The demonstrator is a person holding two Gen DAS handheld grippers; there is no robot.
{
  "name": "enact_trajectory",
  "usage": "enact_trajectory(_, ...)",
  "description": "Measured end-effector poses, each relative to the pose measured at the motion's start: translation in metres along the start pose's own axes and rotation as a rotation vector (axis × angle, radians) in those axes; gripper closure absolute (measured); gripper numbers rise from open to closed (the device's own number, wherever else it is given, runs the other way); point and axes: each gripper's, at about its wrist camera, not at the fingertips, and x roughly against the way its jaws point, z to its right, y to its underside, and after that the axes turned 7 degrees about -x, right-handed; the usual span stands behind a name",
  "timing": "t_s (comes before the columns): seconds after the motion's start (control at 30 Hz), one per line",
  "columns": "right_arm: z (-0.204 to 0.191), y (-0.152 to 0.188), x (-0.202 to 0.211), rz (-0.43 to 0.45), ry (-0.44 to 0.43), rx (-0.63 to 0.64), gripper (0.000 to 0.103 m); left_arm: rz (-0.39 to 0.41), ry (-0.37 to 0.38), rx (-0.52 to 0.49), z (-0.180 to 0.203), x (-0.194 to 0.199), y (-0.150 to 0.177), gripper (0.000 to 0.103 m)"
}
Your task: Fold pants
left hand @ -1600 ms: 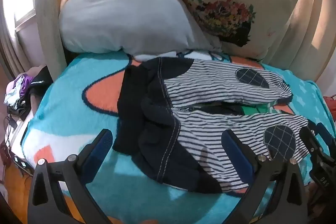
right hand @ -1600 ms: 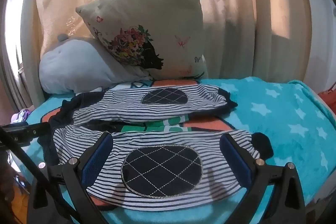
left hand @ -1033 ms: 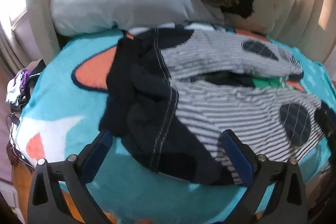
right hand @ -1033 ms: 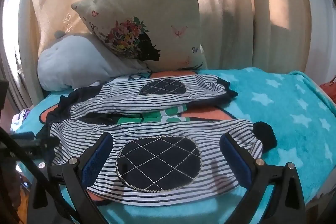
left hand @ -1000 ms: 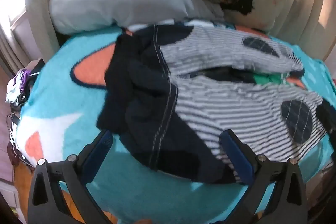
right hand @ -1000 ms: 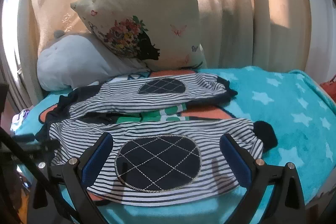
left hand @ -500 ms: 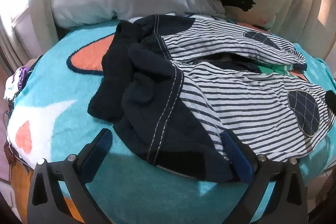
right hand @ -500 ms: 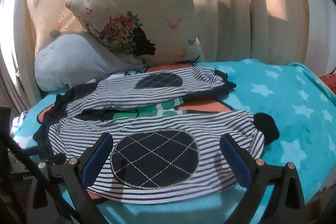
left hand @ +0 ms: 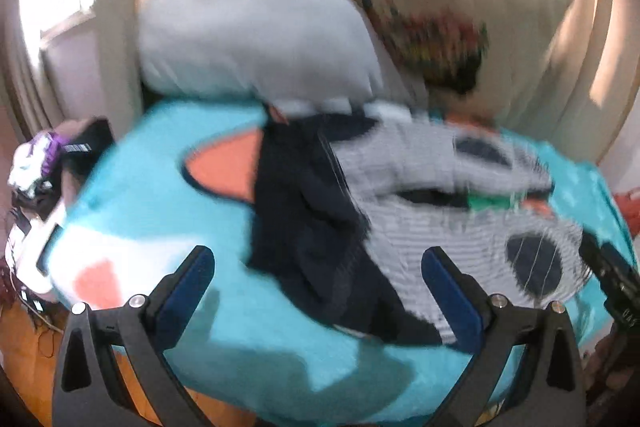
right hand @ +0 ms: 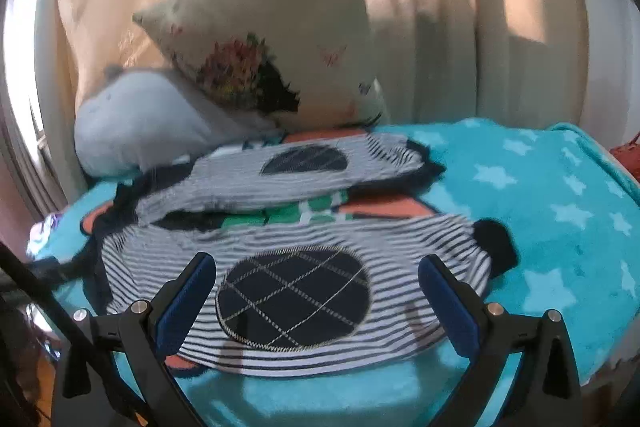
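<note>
Striped pants point(right hand: 304, 227) lie spread flat on the turquoise blanket point(right hand: 560, 211), both legs stretched out side by side with a gap between them where the blanket's orange and green print shows through. From the right wrist view, the right gripper point(right hand: 316, 291) hangs just above the near leg, jaws spread wide and holding nothing, its blue pads framing the dark quilted knee patch point(right hand: 294, 301) that sits right between them. A second patch point(right hand: 304, 159) marks the far leg. The near leg's dark cuff point(right hand: 494, 247) pokes out toward the starry part of the blanket. Over on the left wrist view, badly motion-blurred, the left gripper point(left hand: 318, 283) is also wide apart and empty, poised over the bunched navy waistband point(left hand: 312, 227) at the pants' other end; whether the pads touch cloth I cannot tell through the blur. Behind the pants, a grey pillow point(left hand: 248, 39) rests against the curtain point(right hand: 460, 7), and a cream cushion with a flower print point(right hand: 272, 35) leans on it, its lower edge close to the far leg. A heap of dark and purple items point(left hand: 44, 163) sits off the blanket's left edge. The other tool's black tip point(left hand: 612, 271) pokes in at far right.
</note>
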Motion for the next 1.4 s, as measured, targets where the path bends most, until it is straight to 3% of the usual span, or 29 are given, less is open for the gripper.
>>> enact_trajectory(0.1, 0.008, -0.009, 0.014, 0.036, 0.017, 0.012, 0.000, 0.049, 0.001, 0.002, -0.014, 0.016, -0.014, 0.000)
enact_trajectory(0.23, 0.022, -0.020, 0.021, 0.051, 0.048, 0.060, 0.000, 0.040, 0.017, -0.001, -0.027, 0.015, -0.028, 0.000)
enact_trajectory(0.43, 0.050, -0.053, 0.011, -0.020, -0.006, 0.027, 0.000, 0.024, 0.064, -0.073, -0.026, -0.006, -0.056, 0.000)
enact_trajectory(0.5, 0.057, -0.073, -0.001, -0.049, -0.037, 0.019, 0.000, 0.004, 0.043, -0.119, -0.011, -0.035, -0.081, 0.000)
enact_trajectory(0.63, 0.068, -0.113, -0.038, -0.106, -0.050, 0.028, 0.001, -0.074, 0.085, -0.174, -0.001, -0.085, -0.104, 0.000)
enact_trajectory(0.8, 0.074, -0.147, -0.113, -0.245, -0.052, 0.058, 0.003, -0.149, 0.120, -0.245, 0.010, -0.136, -0.118, 0.000)
enact_trajectory(0.97, 0.070, -0.157, -0.176, -0.349, -0.009, 0.181, 0.006, -0.221, 0.182, -0.303, 0.014, -0.178, -0.128, 0.000)
enact_trajectory(1.1, 0.063, -0.161, -0.208, -0.413, -0.040, 0.239, 0.009, -0.301, 0.249, -0.316, 0.013, -0.212, -0.133, 0.001)
enact_trajectory(1.27, 0.054, -0.160, -0.241, -0.489, -0.095, 0.284, 0.010, -0.359, 0.316, -0.343, 0.019, -0.235, -0.131, 0.012)
enact_trajectory(1.37, 0.049, -0.153, -0.252, -0.525, -0.111, 0.313, 0.011, -0.347, 0.297, -0.411, 0.028, -0.234, -0.129, 0.031)
enact_trajectory(1.4, 0.047, -0.149, -0.256, -0.539, -0.115, 0.329, 0.012, -0.342, 0.305, -0.425, 0.030, -0.232, -0.130, 0.045)
